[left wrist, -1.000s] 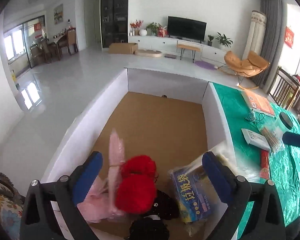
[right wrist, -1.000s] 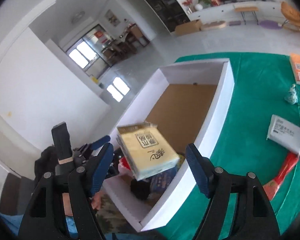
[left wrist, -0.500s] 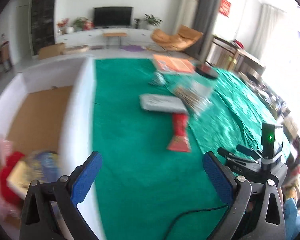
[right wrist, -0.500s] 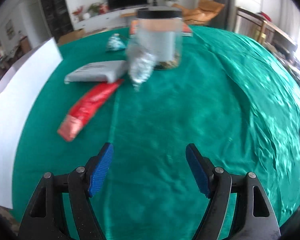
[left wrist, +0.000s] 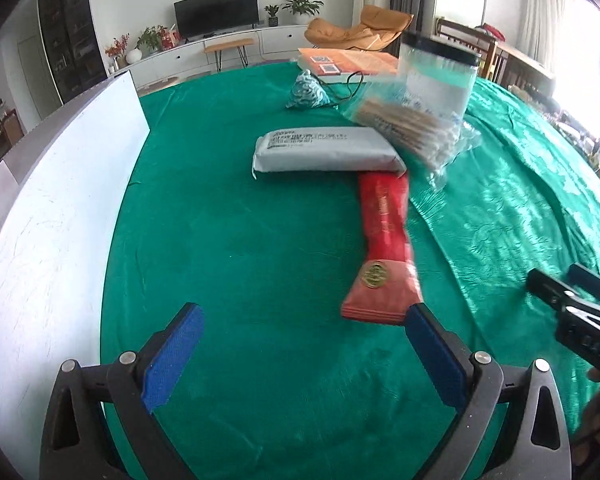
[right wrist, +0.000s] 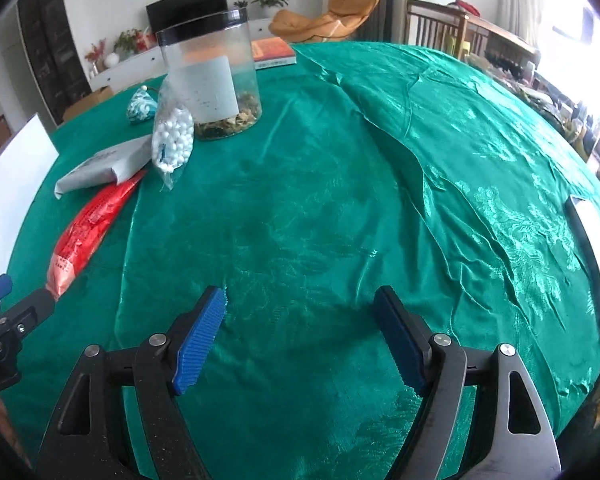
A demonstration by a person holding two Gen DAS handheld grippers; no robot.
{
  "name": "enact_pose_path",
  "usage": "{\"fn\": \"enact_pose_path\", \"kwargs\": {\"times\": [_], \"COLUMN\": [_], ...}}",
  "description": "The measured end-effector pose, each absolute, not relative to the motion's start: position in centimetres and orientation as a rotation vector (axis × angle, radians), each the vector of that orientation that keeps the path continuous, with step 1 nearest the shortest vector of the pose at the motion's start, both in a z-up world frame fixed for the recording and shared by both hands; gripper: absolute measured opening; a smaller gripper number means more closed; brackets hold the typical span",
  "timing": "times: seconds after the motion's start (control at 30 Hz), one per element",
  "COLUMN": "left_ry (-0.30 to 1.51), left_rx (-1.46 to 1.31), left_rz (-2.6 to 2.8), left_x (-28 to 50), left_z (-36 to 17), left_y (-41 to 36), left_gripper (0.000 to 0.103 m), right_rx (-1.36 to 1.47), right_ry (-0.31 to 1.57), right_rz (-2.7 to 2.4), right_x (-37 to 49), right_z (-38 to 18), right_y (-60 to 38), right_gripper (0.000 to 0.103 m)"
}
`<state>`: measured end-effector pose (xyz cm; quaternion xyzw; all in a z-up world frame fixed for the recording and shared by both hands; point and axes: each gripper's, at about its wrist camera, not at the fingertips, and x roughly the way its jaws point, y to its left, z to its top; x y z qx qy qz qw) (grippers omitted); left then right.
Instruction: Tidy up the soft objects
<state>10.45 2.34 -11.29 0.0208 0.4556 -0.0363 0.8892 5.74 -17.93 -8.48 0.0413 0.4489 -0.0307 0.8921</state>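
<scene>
On the green tablecloth lie a grey soft packet [left wrist: 324, 152], a long red packet [left wrist: 384, 248], a clear bag of cotton swabs [left wrist: 416, 128] and a teal pouch [left wrist: 308, 94]. My left gripper [left wrist: 302, 320] hangs open above bare cloth, just short of the red packet's near end. Over bare cloth to the right, my right gripper [right wrist: 300, 300] is open and its jaws are still opening, with nothing between them. From there the red packet [right wrist: 88, 224], grey packet [right wrist: 104, 164] and swab bag [right wrist: 172, 140] lie far left.
The white wall of a box [left wrist: 60, 208] stands along the left. A clear jar with a black lid [right wrist: 210, 76] and an orange book [left wrist: 352, 62] sit at the back. A flat dark-edged device [right wrist: 592, 252] lies far right. The right gripper's body [left wrist: 572, 312] shows at the left view's edge.
Both grippers swung away from the box to the tablecloth and came lower. The yellow tissue pack seen between the right jaws is gone from them; it lay in the box afterwards.
</scene>
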Motion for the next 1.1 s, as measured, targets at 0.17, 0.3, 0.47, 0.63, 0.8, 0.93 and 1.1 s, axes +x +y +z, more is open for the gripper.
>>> {"fn": "enact_pose_path", "kwargs": {"times": [0.17,0.3,0.47,0.63,0.8,0.93,1.1], "left_ry": [0.97,0.965,0.964,0.964,0.964,0.965,0.982], "left_rx": [0.037,0.04,0.042,0.041,0.041,0.043,0.056], "left_rz": [-0.101,-0.12,-0.123,-0.123,-0.122,-0.123,-0.131], "left_x": [10.8,10.9,10.8,10.8,10.8,10.8,9.7], "left_z": [-12.9,-13.0,-12.9,-12.9,-12.9,-12.9,-12.8], "left_y": [2.6,2.8,3.0,3.0,3.0,3.0,3.6], "left_gripper": [0.103,0.103,0.103,0.103,0.103,0.103,0.103], "right_rx": [0.047,0.046,0.039,0.038,0.038,0.038,0.039], "right_ry": [0.933,0.931,0.93,0.93,0.93,0.93,0.929], "right_rz": [-0.063,-0.061,-0.061,-0.061,-0.061,-0.061,-0.061], "right_x": [4.4,4.0,3.9,3.9,3.9,3.9,3.9], "right_z": [-8.5,-8.3,-8.3,-8.3,-8.3,-8.3,-8.3], "right_y": [-17.1,-16.8,-16.8,-16.8,-16.8,-16.8,-16.8], "right_gripper": [0.086,0.087,0.089,0.089,0.089,0.089,0.089]}}
